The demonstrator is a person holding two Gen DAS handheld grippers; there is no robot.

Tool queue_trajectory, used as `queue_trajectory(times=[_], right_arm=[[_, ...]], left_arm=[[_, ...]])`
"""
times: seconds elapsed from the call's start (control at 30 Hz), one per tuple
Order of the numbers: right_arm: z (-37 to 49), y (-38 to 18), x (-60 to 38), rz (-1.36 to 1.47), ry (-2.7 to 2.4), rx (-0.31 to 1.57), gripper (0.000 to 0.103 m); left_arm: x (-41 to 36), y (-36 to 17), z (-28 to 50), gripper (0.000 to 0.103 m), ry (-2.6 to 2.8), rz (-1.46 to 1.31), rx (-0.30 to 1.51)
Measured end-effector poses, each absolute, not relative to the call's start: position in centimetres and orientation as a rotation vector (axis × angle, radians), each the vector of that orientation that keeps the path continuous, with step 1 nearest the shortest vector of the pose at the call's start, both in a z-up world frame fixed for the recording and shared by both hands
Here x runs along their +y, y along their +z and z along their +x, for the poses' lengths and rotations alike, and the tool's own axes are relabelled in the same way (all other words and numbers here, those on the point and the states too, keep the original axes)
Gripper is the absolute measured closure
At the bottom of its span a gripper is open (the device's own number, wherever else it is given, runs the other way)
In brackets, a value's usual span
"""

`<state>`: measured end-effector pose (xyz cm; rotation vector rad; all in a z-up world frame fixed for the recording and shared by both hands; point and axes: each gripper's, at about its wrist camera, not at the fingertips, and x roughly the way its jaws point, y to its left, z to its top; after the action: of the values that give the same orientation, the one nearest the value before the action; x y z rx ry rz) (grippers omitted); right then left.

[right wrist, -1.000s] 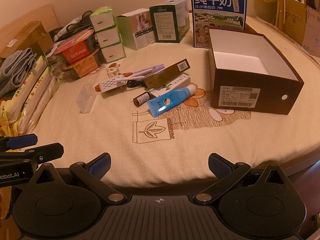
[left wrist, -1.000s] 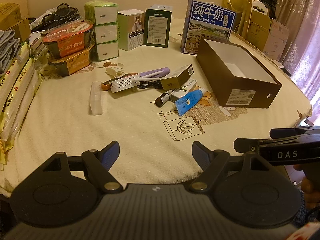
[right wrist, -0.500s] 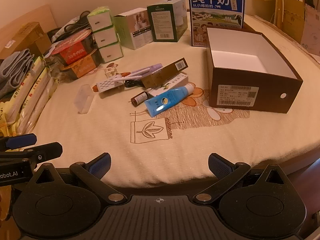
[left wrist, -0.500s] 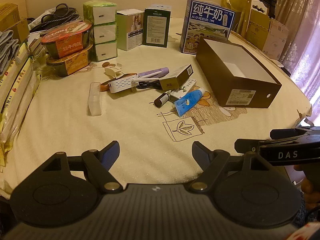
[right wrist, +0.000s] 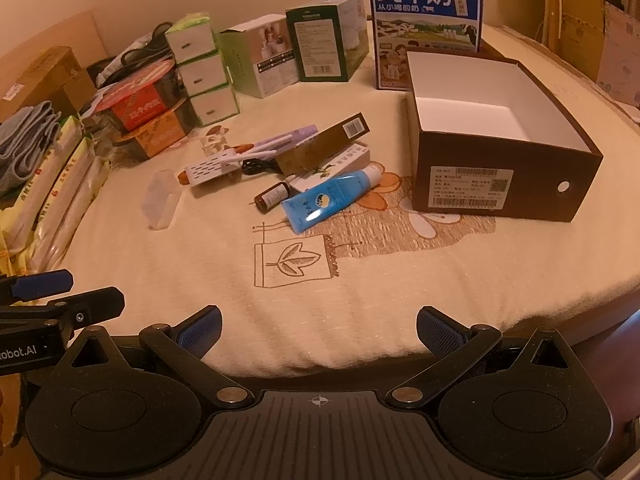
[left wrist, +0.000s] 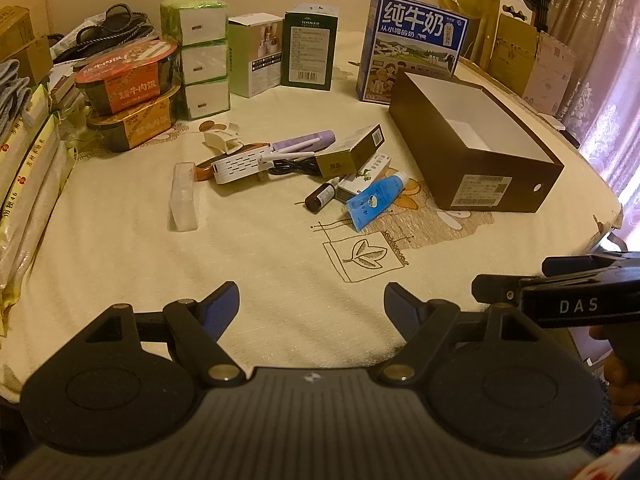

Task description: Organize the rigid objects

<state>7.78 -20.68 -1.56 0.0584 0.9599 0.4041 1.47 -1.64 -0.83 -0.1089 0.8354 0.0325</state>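
Observation:
A pile of small items lies mid-table: a blue tube, a small brown bottle, a gold box, a white perforated piece, a purple pen and a clear plastic case. An open brown box with a white inside stands to their right. My left gripper and right gripper are both open and empty, low over the table's near edge, well short of the pile.
Cartons stand along the back: a blue milk box, a dark green box, stacked green-white boxes. Food bowls and long packets crowd the left. A cream cloth covers the table.
Both grippers have crept slightly forward towards the pile. Nothing on the table has moved and both stay open.

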Motion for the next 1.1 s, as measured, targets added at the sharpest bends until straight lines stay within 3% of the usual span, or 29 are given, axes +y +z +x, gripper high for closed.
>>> queue_trajectory(times=[1.1], right_arm=[[15.0,-5.1,-18.9,0.091,0.358,0.998,0.002]], left_arm=[[2.2,-4.2,7.9,0.026,0.094,-0.123,0.883]])
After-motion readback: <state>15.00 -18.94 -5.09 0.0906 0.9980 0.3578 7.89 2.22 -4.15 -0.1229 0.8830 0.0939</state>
